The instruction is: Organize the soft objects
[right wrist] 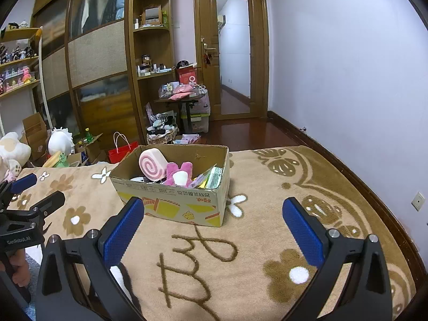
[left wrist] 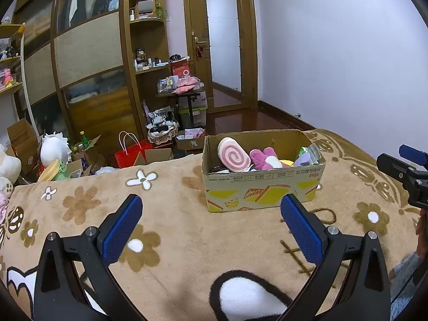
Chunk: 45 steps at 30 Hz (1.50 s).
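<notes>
Plush toys [left wrist: 263, 157] fill the cardboard box [left wrist: 263, 191].

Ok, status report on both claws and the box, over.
Left claw open, empty. Right claw open, empty. Cardboard box ahead on blanket, soft toys inside. Nothing in the way.
</notes>
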Each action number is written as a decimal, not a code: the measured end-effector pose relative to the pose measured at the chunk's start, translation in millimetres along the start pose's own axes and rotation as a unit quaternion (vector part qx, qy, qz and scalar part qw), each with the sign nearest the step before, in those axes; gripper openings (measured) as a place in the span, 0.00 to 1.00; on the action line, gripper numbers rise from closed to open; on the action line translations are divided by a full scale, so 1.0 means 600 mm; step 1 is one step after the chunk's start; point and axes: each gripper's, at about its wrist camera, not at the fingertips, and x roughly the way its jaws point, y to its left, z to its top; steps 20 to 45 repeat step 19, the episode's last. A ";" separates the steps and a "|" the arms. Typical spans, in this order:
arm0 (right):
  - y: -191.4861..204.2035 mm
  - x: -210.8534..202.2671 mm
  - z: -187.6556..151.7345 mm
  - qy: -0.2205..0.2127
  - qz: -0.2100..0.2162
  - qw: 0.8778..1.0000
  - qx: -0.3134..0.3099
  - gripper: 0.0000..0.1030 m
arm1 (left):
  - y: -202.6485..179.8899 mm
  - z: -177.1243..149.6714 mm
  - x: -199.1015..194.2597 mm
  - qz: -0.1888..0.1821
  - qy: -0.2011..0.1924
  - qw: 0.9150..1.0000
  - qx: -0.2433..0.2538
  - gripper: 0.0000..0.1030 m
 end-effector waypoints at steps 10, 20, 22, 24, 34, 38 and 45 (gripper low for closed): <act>-0.001 0.001 0.001 0.001 0.001 1.000 -0.001 1.00 | -0.001 -0.001 0.002 -0.002 0.004 1.000 0.000 0.99; -0.002 0.000 0.001 0.002 0.001 1.000 0.000 1.00 | -0.001 -0.001 0.003 -0.002 0.004 1.000 0.000 0.99; -0.002 0.000 0.001 0.002 0.001 1.000 0.000 1.00 | -0.001 -0.001 0.003 -0.002 0.004 1.000 0.000 0.99; -0.002 0.000 0.001 0.002 0.001 1.000 0.000 1.00 | -0.001 -0.001 0.003 -0.002 0.004 1.000 0.000 0.99; -0.002 0.000 0.001 0.002 0.001 1.000 0.000 1.00 | -0.001 -0.001 0.003 -0.002 0.004 1.000 0.000 0.99; -0.002 0.000 0.001 0.002 0.001 1.000 0.000 1.00 | -0.001 -0.001 0.003 -0.002 0.004 1.000 0.000 0.99; -0.002 0.000 0.001 0.002 0.001 1.000 0.000 1.00 | -0.001 -0.001 0.003 -0.002 0.004 1.000 0.000 0.99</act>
